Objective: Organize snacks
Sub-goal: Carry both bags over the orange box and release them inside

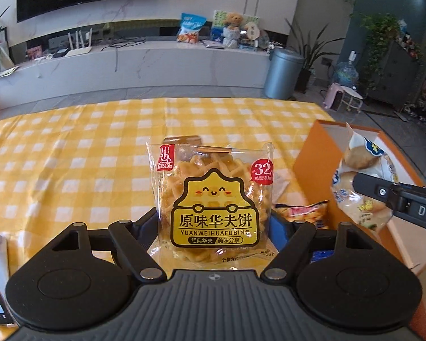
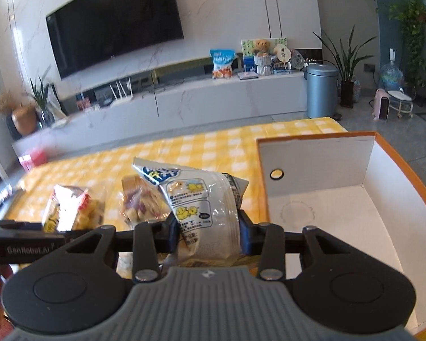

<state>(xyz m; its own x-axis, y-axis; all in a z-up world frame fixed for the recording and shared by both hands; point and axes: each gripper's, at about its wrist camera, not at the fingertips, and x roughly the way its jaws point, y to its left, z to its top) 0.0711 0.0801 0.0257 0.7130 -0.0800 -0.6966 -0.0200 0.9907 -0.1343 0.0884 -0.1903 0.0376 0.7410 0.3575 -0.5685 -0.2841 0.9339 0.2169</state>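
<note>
Nearest my left camera, my left gripper [image 1: 213, 221] has its fingers clamped on a waffle packet [image 1: 211, 199], one finger on each side of the clear wrapper. The packet stands upright, its yellow label facing me, raised above the surface [image 1: 71, 156] with its yellow-and-white checked cloth.

To the right in the same view, my right gripper [image 1: 366, 183] shows as a black finger pressed against a bread packet [image 1: 360, 182], which hangs over the orange box [image 1: 309, 156]. Another snack bag [image 1: 306, 211] lies low between the waffle packet and the box wall.

In my right camera, my right gripper [image 2: 210, 227] has its fingers closed on the bread packet [image 2: 204, 204], which bulges and creases between them. The packet tilts, its blue-printed top corner pointing up and to the left. Just right of it sits the orange box [image 2: 406, 170]; its white interior is open to view. At the left of this view, the waffle packet [image 2: 71, 207] is held up by my left gripper, and a bag of mixed snacks [image 2: 140, 199] lies on the surface [image 2: 213, 147] behind my fingers.

Beyond the surface stands a grey bin [image 2: 322, 89] beside a long white cabinet [image 2: 213, 99], with a television [image 2: 113, 25] on the wall above.
</note>
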